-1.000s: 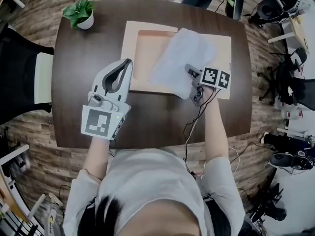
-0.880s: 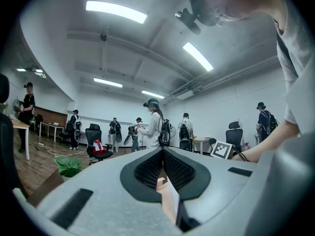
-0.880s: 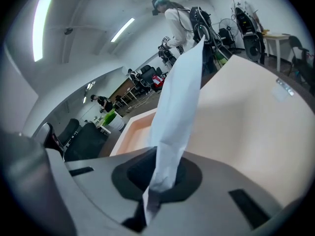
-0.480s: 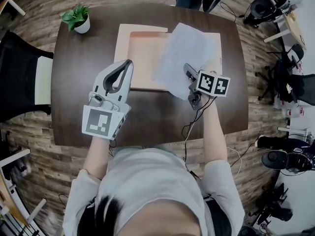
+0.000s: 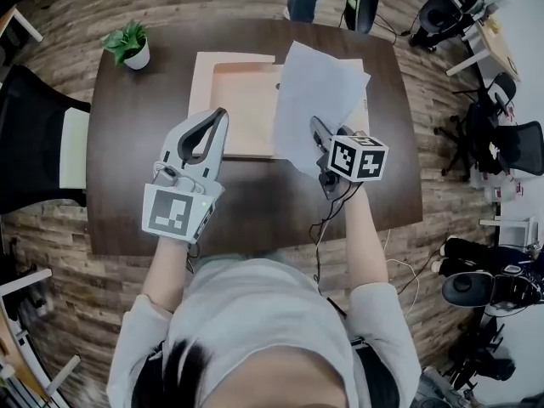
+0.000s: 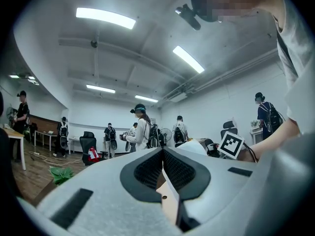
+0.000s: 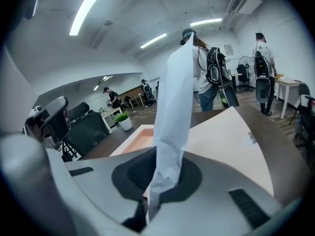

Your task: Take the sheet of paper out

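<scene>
Lifted higher than a second ago, the white sheet of paper (image 5: 316, 87) now stands more steeply over the right half of the shallow peach-coloured cardboard box (image 5: 231, 92), where earlier it lay flatter across it. The right gripper (image 5: 317, 127) has rolled with it, so its black-and-white marker cube (image 5: 357, 158) turns more of its top face to the head camera.

The right gripper's own view shows its jaws clenched on the sheet's near edge (image 7: 156, 178), the paper (image 7: 174, 97) crumpled slightly at the pads and rising upright from them, with the box's hollow (image 7: 135, 136) to its left and the flat pale lid panel (image 7: 231, 141) to its right. Whether the far edge of the sheet touches the box cannot be told.

The left gripper (image 5: 221, 116) hovers over the dark brown wooden table (image 5: 127, 168), just beside the box's near left corner. Its jaws are pressed together at the tips, with nothing between them (image 6: 162, 152).

A small green plant in a white pot (image 5: 129, 46) stands at the table's far left corner, well apart from both grippers. A black office chair (image 5: 34, 143) sits off the table's left side.
</scene>
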A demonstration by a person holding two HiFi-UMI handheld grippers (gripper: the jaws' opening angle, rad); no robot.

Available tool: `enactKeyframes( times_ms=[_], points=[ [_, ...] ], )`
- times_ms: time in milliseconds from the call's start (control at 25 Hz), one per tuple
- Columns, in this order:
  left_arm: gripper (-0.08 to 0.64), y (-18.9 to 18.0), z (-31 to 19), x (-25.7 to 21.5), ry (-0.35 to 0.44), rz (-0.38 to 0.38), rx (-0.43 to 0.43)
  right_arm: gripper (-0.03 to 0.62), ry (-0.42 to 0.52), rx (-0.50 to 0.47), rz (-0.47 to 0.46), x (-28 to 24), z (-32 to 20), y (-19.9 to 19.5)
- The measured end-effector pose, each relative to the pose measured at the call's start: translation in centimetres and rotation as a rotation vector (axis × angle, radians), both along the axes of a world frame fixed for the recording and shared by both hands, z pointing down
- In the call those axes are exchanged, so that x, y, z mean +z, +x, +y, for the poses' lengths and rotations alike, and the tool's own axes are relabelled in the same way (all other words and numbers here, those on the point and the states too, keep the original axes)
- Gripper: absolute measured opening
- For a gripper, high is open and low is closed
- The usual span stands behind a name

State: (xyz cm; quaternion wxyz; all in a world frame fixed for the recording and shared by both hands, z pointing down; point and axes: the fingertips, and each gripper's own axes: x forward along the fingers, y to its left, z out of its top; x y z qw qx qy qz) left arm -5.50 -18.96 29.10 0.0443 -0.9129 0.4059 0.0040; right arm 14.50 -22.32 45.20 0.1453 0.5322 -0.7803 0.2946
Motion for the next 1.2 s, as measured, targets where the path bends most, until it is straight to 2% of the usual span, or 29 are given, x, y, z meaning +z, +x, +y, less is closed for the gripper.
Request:
enactKeyframes(
  times_ms=[640,1200],
  points=[
    [0.009,2.3,2.7,-1.3,0.034,0.0,-0.01,0.014,0.174,-0.028,0.1,-4.5,3.5,1.0],
    [0.009,3.8,4.8,-2.3,0.055,0.007,-0.012,0.014,0.295,-0.025,0.113,-8.2,6.2,1.5]
  ],
)
